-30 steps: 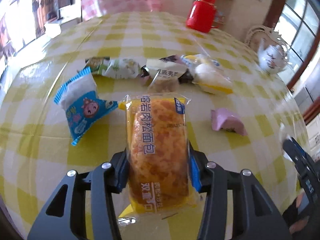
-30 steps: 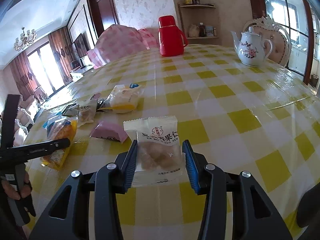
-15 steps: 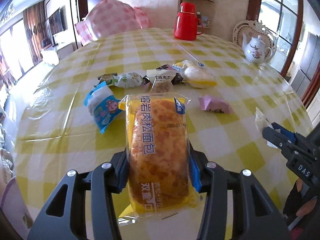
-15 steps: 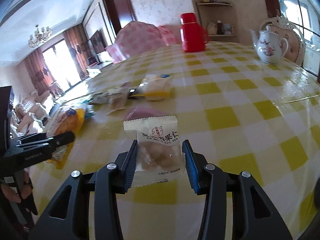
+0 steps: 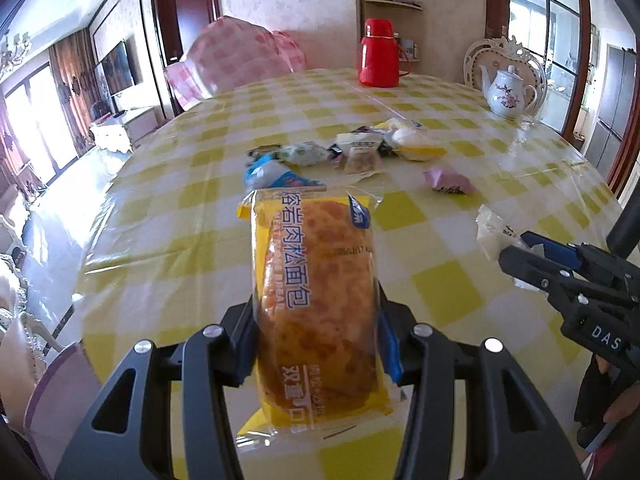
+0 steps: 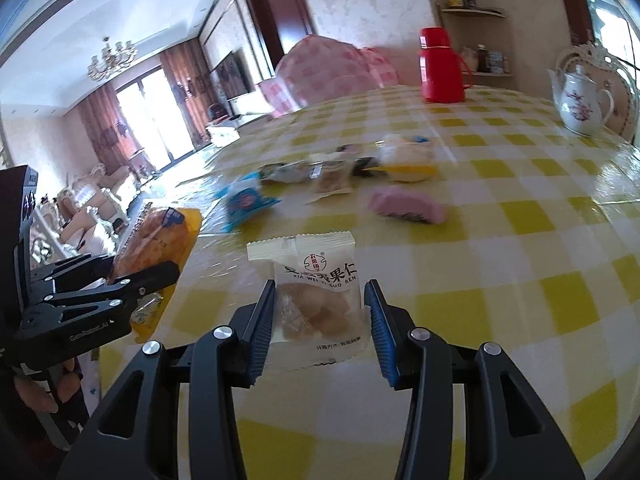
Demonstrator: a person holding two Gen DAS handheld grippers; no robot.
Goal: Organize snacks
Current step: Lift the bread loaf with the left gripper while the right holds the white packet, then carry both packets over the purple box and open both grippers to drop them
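My left gripper (image 5: 316,340) is shut on a yellow meat-floss bread packet (image 5: 316,280), held lengthwise above the yellow-checked table (image 5: 440,292). My right gripper (image 6: 320,320) is shut on a small white nut packet (image 6: 316,292), its blue pads pressing the packet's sides. Each gripper also shows in the other's view: the right gripper (image 5: 532,256) at the right, the left gripper (image 6: 132,276) at the left. Farther out on the table lie several loose snacks, among them a blue packet (image 5: 272,174), a pink packet (image 5: 448,182) and a white and yellow bun (image 5: 416,146).
A red thermos (image 5: 378,54) stands at the table's far side and a white flowered teapot (image 5: 506,94) at the far right. A pink checked chair cover (image 5: 236,60) rises behind the table. The table's edge curves down at the left.
Both grippers have drawn back from the snack pile with their packets still held. The pile now sits farther off and more of the room shows.
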